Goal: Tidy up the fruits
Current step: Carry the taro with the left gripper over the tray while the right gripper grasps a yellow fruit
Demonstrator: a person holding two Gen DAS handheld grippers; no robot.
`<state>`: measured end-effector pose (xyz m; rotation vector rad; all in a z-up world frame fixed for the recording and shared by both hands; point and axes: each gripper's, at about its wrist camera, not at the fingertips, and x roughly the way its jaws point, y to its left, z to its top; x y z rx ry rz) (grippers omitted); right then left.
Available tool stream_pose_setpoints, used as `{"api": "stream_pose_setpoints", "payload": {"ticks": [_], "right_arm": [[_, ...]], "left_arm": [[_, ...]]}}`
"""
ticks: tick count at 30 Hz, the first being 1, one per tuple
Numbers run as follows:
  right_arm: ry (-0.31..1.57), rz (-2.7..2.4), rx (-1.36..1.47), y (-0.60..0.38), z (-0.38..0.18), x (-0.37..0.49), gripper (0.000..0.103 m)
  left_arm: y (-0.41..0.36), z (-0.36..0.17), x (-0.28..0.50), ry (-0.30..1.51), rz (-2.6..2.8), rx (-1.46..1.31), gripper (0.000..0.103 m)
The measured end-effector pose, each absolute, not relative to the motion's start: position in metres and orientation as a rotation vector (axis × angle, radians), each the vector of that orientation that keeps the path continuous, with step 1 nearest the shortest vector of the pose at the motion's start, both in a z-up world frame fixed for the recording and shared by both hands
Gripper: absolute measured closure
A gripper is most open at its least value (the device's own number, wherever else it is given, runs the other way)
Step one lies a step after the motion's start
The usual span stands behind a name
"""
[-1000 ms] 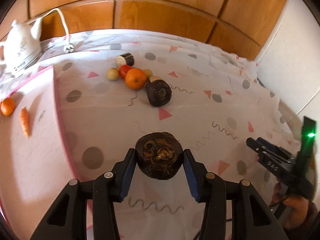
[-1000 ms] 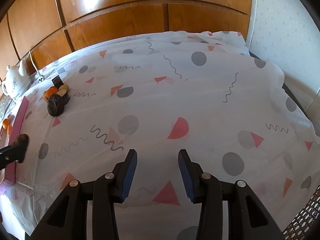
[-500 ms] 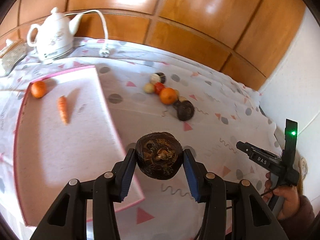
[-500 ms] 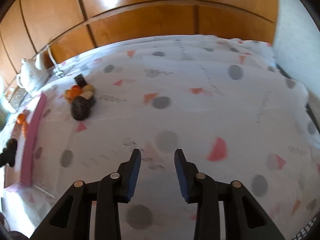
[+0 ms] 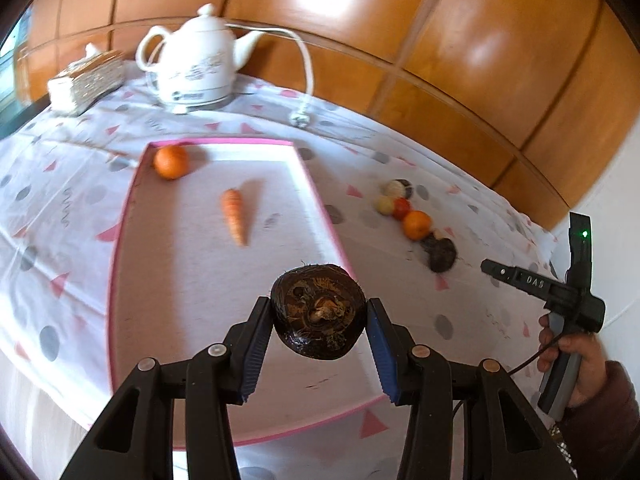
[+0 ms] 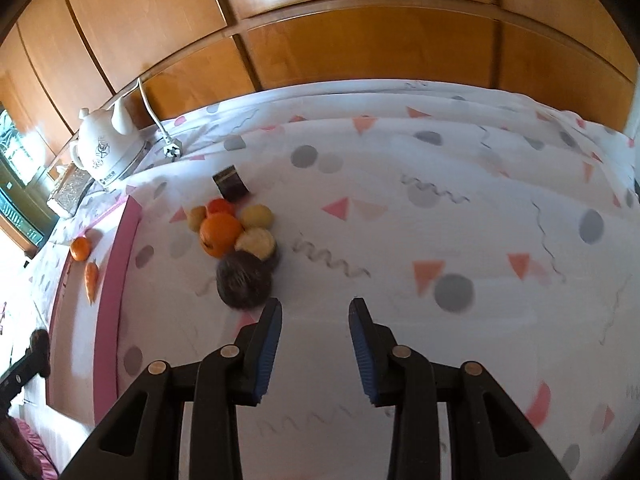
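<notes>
Left gripper (image 5: 319,312) clamped on a dark hairy root (image 5: 319,311), held above the pink-rimmed tray's (image 5: 312,184) near right edge; tray holds an orange (image 5: 171,162) at 11 o'clock and a carrot (image 5: 235,216) near centre; white teapot (image 5: 196,66) beyond at 12; remaining produce pile (image 6: 236,236) on the tablecloth (image 6: 440,240) at 2 o'clock from the tray; right gripper (image 6: 315,334) empty, jaws apart, having just narrowed, second dark root (image 6: 244,284) just off its left fingertip at 10 o'clock.

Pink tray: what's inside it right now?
In the tray: an orange near the far corner and a carrot mid-tray. The dark root in the left gripper hides part of the near floor.
</notes>
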<state>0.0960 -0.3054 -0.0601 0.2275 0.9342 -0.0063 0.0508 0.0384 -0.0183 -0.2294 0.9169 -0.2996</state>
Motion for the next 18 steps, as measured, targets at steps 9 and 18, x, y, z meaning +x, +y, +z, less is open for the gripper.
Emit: {"api": "stream_pose_setpoints", "payload": {"ticks": [9,18], "right_arm": [[0.958,0.0,0.266,-0.299,-0.061,0.139,0.068],[0.989,0.021,0.282,-0.282,-0.072,0.182,0.074]], "left_arm": [[0.07,-0.026,0.05,0.93,-0.218,-0.272,0.055],[0.078,-0.032,0.054,0.949,-0.189,-0.276,0.055]]}}
